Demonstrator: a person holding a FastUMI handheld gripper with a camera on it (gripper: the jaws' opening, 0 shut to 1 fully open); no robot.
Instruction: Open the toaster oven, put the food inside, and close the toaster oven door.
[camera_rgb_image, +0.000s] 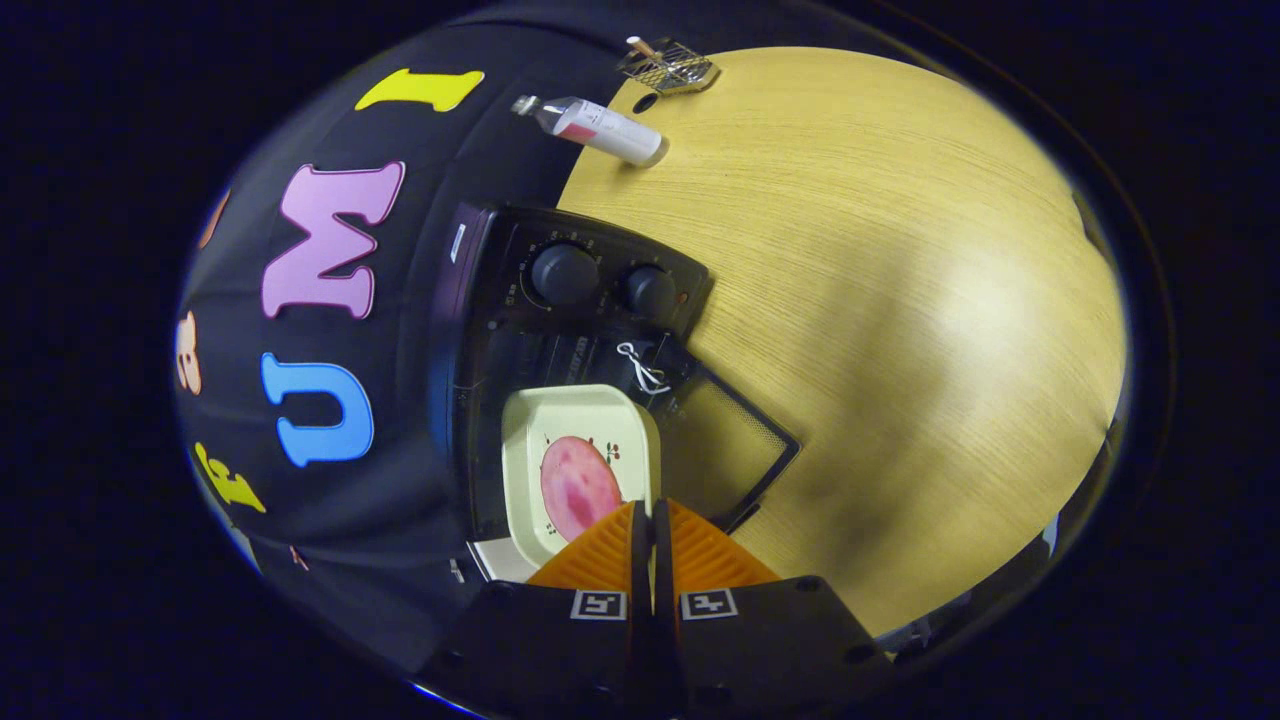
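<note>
- Gripper view has the plate (560, 440), with a pink slice of food (577, 487) on it, lying partly inside the toaster oven (480, 330), whose door (735, 440) hangs open onto the table (900, 300).
- Fingers of the gripper (651, 520) are drawn nearly together and seem to pinch the plate's near rim, though the contact itself is hidden behind them.
- A thin-edge grip like this could slip or tilt, sliding the food off, and the plate could catch on the oven's opening if pushed askew.
- A white string (640, 368) near the door hinge could snag.
- Oven interior is dark; its depth and rack are hard to make out.
- Farther off lie a bottle (595, 127) and a wire basket (668, 66), well apart from the oven.
</note>
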